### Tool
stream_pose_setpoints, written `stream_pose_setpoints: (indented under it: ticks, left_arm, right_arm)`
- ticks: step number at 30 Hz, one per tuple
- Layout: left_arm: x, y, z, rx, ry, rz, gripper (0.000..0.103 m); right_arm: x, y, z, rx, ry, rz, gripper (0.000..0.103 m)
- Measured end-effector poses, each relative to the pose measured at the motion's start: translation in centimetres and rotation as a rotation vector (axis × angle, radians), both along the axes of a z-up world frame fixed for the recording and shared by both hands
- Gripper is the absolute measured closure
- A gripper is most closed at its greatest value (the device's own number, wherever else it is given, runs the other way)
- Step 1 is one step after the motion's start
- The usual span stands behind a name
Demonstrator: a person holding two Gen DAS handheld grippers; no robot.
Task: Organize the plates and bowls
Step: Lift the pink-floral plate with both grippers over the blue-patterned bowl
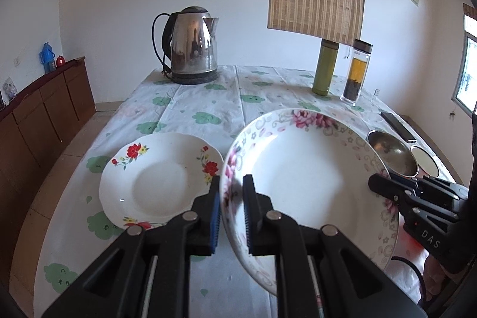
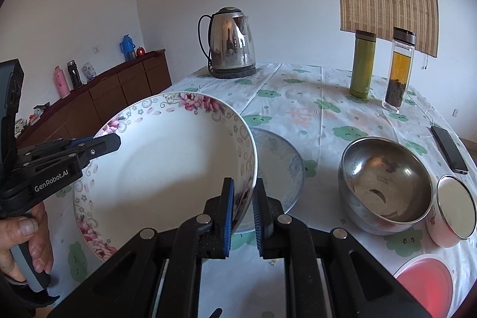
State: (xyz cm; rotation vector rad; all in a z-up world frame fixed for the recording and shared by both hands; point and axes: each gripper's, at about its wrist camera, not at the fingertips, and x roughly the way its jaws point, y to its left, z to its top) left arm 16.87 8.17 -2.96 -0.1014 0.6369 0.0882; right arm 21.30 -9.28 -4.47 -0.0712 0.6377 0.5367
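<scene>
In the left wrist view, the left gripper (image 1: 232,210) has its fingers closed narrowly on the near-left rim of the pink-flowered plate (image 1: 304,178), which is held tilted above the worktop (image 1: 190,106) just beside the red-flowered plate (image 1: 161,181), so the step in hand looks like a 2-handed carry. In the right wrist view, the right gripper (image 2: 242,216) clamps the same plate's opposite rim over the blue-patterned plate (image 2: 280,157), with the steel bowl (image 2: 384,184) and enamel cup (image 2: 453,210) to the right; the next move probably calls for levelling the plate and lowering it onto 1 of the resting plates.

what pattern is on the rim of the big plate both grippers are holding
Pink peony-like flowers with grey scrollwork on the large white plate; clearest in the right wrist view.
</scene>
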Motion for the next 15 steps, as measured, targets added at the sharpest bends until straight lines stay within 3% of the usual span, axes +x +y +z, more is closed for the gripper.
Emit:
stream_pose_setpoints:
  ticks: [15]
  left_arm:
    - [3.3,-0.1,0.8,0.016,-0.020,-0.009,0.093]
  right_arm:
    - [2.2,-0.1,0.5,0.007,-0.028,-0.049,0.090]
